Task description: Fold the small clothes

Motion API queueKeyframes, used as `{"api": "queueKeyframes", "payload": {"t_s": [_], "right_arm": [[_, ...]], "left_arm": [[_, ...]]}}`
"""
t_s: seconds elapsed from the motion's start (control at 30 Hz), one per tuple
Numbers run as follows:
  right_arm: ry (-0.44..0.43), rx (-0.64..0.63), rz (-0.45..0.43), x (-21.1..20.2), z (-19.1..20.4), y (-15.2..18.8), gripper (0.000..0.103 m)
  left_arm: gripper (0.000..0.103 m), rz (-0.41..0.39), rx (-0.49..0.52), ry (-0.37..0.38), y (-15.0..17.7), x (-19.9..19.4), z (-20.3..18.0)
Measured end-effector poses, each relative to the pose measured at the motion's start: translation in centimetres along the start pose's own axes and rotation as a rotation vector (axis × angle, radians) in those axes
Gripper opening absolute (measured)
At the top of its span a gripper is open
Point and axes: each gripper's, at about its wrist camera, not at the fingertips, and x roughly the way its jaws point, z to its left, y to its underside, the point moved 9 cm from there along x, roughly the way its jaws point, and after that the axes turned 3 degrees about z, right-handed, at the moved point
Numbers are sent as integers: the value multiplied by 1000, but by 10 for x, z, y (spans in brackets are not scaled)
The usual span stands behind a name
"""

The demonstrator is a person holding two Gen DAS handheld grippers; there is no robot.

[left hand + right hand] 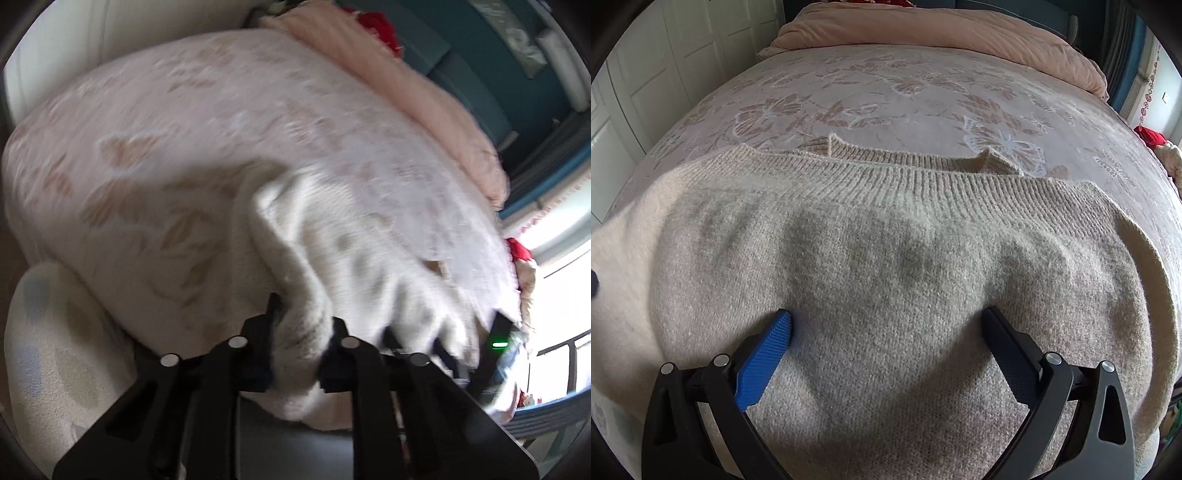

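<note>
At the near edge of the bed (pixel 886 99), right wrist view, the right gripper (pixel 886 325) stands w/ jaws wide apart, tips resting on or just over the knit, nothing clamped btwn them. The cream sweater (pixel 886 266) lies spread flat across the near part of the bed, long axis running left-right, ribbed hem along its far edge and a second ribbed layer peeking out just beyond. Its left end drapes toward the bed's left side; its right end curves down near the right edge. Beyond the hem the butterfly-print cover is open room up to a pink duvet (pixel 942 33) bunched at the far end. White cupboard doors (pixel 657 74) at far left.

Left wrist view, blurred: left gripper (pixel 301 325) has its jaws drawn nearly together on a bunched fold of the sweater (pixel 306 258), the fabric rising in a ridge away from the pinch. Bed's left edge falls off just beside it.
</note>
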Motion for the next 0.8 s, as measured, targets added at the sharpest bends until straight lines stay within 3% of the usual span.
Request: {"api": "queueKeyframes", "payload": {"t_s": [0.23, 0.4, 0.6, 0.67, 0.77, 0.8], "right_arm": [[-100, 18, 7, -15, -10, 0, 98], [-124, 164, -43, -52, -79, 8, 98], [-61, 280, -58, -86, -174, 32, 98], [-64, 296, -54, -93, -190, 38, 98], [-127, 294, -41, -98, -189, 39, 98], [-148, 282, -34, -99, -184, 38, 98]], "left_arm": [[12, -10, 198, 68, 2, -20, -94], [12, 11, 384, 88, 29, -16, -165], [12, 163, 556, 107, 100, 37, -227], [14, 214, 630, 83, 126, 61, -237], [26, 251, 758, -28, 161, 87, -236], [32, 254, 764, -7, 167, 83, -233]]}}
